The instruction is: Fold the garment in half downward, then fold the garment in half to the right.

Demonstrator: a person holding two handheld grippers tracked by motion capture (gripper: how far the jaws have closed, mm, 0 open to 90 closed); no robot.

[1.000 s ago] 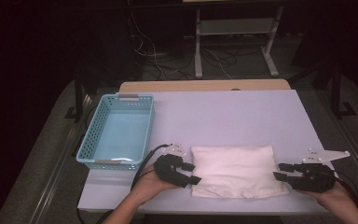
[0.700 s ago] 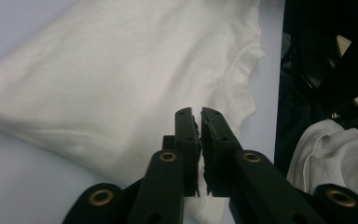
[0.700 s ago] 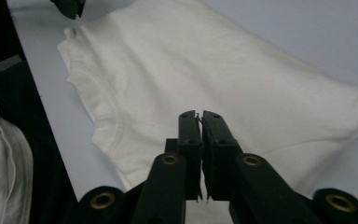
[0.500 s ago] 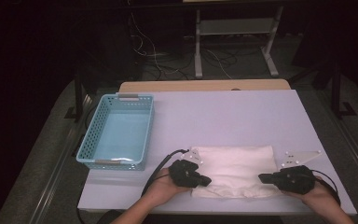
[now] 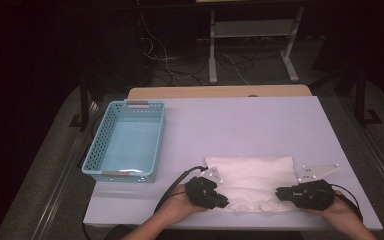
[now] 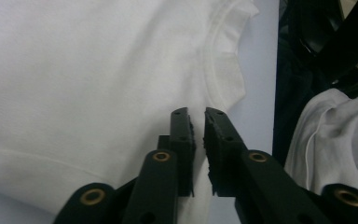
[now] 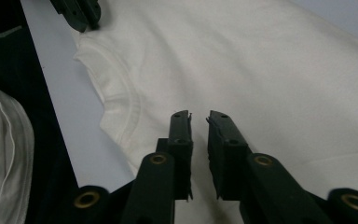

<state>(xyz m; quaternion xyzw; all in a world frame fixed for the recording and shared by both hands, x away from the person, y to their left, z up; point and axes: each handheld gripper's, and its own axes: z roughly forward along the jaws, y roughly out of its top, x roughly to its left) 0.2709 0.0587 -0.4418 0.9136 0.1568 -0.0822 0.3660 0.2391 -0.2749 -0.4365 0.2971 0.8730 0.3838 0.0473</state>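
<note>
1. A folded white garment (image 5: 252,181), soft knit cotton with a ribbed, curved neckline seam, lay flat on the pale table (image 5: 240,125), near its front edge.
2. The left gripper (image 5: 219,201) sat at the garment's near-left corner, its black jaws pointing along the cloth.
3. In the left gripper view those jaws stood nearly together with a thin gap; they had just been opening slightly, and whether fabric was pinched between the pads I could not tell.
4. The right gripper (image 5: 281,192) rested at the garment's near-right corner, facing the left one.
5. Its jaws likewise showed a narrow gap over the cloth, having just eased apart.
6. A light-blue perforated plastic basket (image 5: 126,141) stood well to the left gripper's far left.
</note>
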